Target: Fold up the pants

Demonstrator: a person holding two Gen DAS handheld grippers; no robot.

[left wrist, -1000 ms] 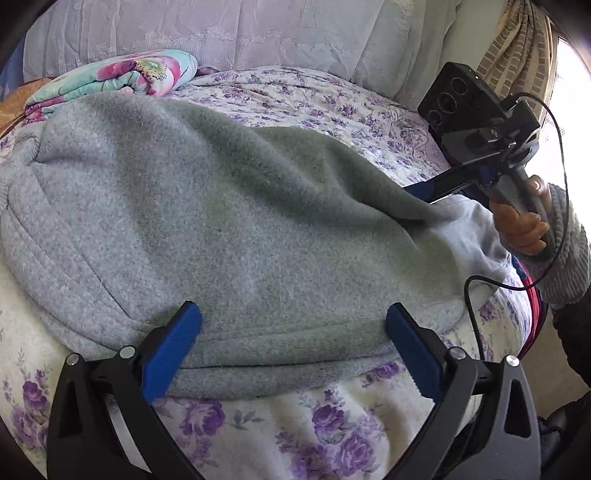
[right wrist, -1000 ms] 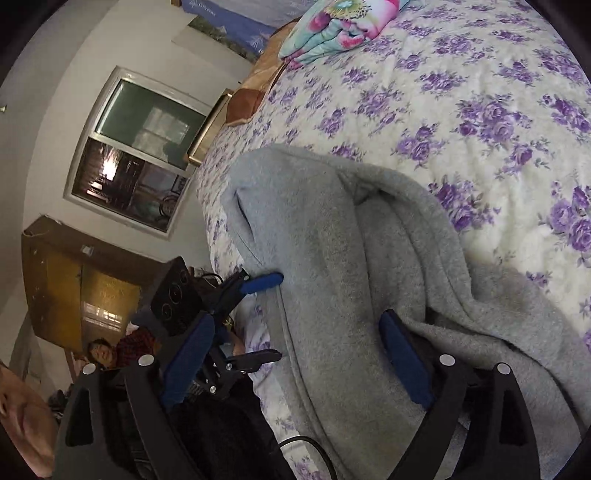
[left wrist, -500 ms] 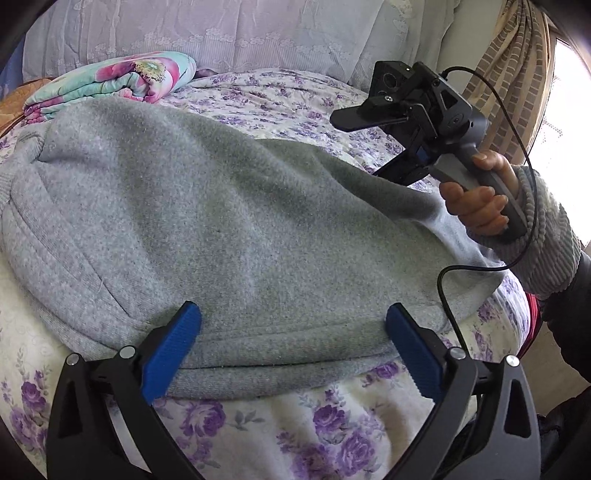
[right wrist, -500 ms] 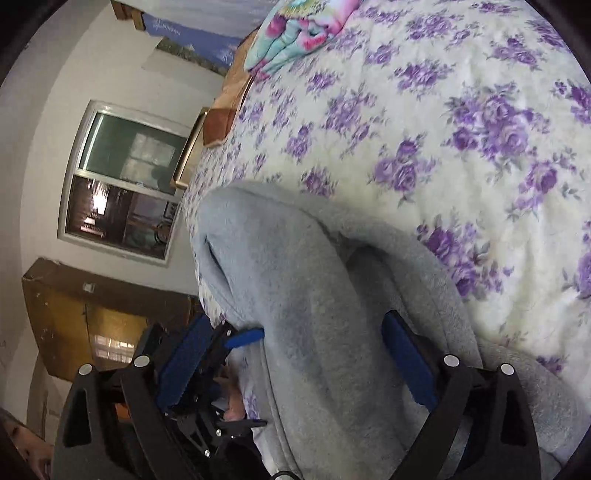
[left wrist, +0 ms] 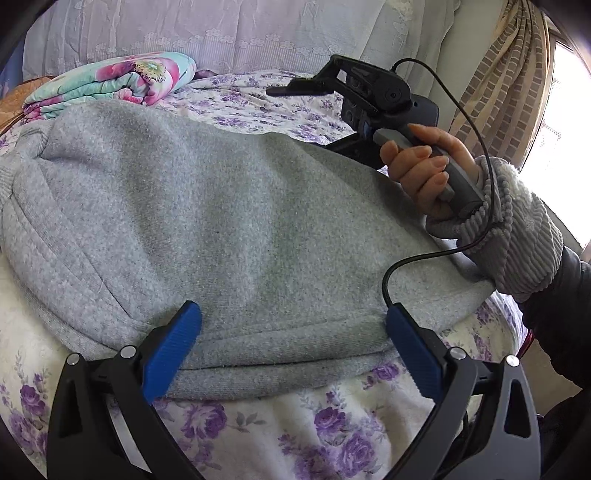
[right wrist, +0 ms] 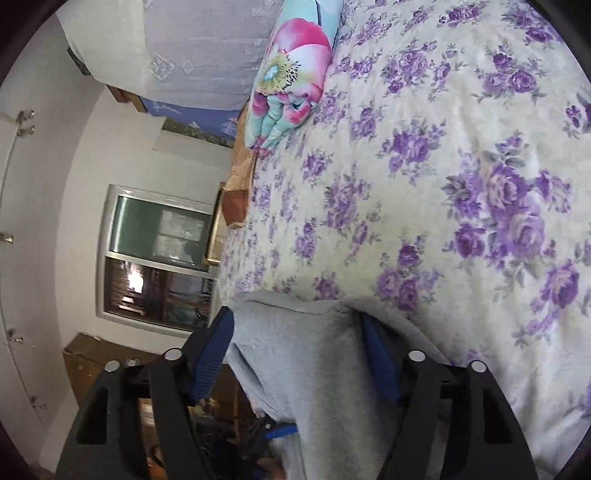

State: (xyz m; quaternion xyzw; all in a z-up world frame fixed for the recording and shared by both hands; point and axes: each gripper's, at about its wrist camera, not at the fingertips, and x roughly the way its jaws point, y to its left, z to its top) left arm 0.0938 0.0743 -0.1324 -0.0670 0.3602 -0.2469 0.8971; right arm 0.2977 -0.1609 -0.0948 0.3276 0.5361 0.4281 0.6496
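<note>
Grey fleece pants [left wrist: 229, 229] lie spread across the bed [left wrist: 332, 424], over the purple-flower sheet, w/ the thick hem edge running along the near side, just in front of the left hand-held gripper [left wrist: 291, 347]. That gripper's jaws stand wide; blue pads [left wrist: 173, 347] sit at either side of the hem strip, not pressing the cloth, nothing gripped.

Right hand-held gripper [right wrist: 295, 354] is at the far right end of the pants, held by the person's right hand [left wrist: 424, 170] in a grey ribbed sleeve [left wrist: 517, 236]; black cable [left wrist: 461, 122] loops from it down across the fabric. In left wrist view one black finger juts out level above the sheet, the other goes behind the grey cloth. In right wrist view a fold of the pants [right wrist: 306, 362] sits between the two blue pads; jaws are closing on it. Left pad appears to touch the cloth edge, but can't tell if both pads press yet.

Beyond the pants: folded floral quilt [left wrist: 110, 85] in pink/teal near the head of the bed, lilac lace cover [left wrist: 240, 33] behind it. Striped curtain [left wrist: 506, 81] hangs at right by a bright window. Right wrist view, rolled sideways, also shows an interior window [right wrist: 159, 254] & a brown cabinet [right wrist: 96, 365] past the bed edge.
</note>
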